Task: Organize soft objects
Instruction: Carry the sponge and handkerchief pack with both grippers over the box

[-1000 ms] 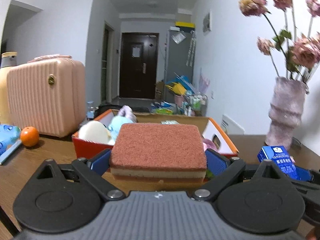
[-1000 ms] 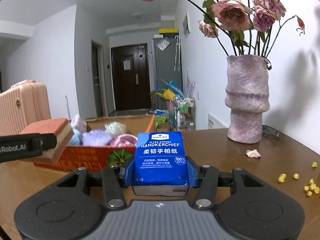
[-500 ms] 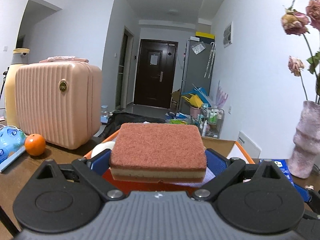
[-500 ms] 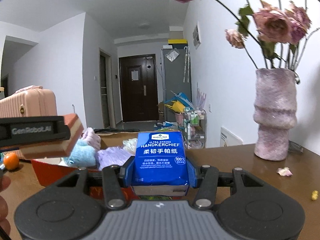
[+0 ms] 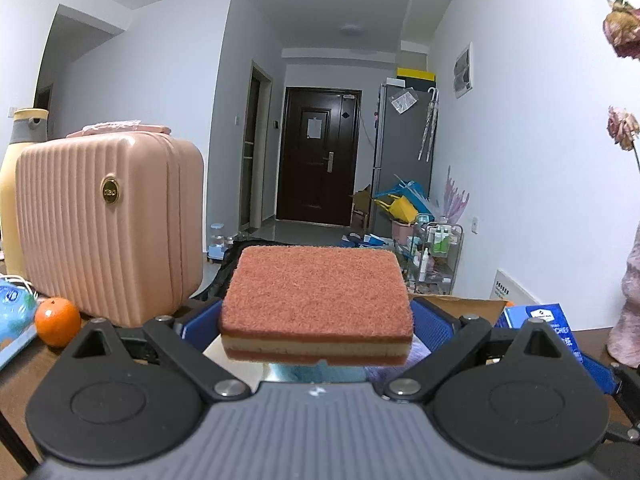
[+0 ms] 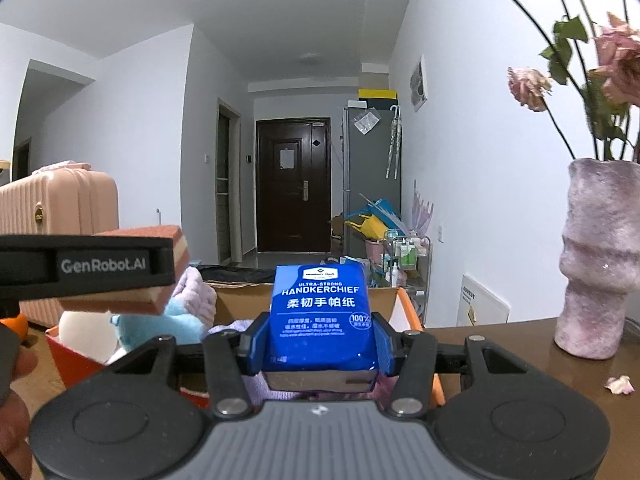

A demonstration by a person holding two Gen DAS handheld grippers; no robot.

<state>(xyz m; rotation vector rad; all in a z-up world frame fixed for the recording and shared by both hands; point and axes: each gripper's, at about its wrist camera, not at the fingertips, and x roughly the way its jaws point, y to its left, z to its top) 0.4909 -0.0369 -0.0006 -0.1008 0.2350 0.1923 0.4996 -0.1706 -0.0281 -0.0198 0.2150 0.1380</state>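
My left gripper [image 5: 316,320] is shut on a layered sponge [image 5: 316,300] with a reddish-brown scouring top, held level above the orange cardboard box [image 6: 408,304]. In the right wrist view that sponge [image 6: 160,264] shows at the left, over the box's left part. My right gripper [image 6: 320,344] is shut on a blue handkerchief tissue pack [image 6: 320,320], held upright over the box. The same pack [image 5: 548,320] appears at the right of the left wrist view. Inside the box lie a light blue plush [image 6: 160,328], a lilac cloth [image 6: 196,292] and a white round thing [image 6: 84,332].
A pink ribbed suitcase [image 5: 104,224] stands at the left on the wooden table [image 6: 520,364], with an orange [image 5: 56,320] before it. A mottled pink vase [image 6: 600,256] with dried roses stands at the right; a petal [image 6: 619,384] lies near it. A hand [image 6: 16,420] shows at the left edge.
Both grippers moved forward with their loads and now hang over the box. The box has slid under the grippers in both views; the vase has drifted toward the right edge.
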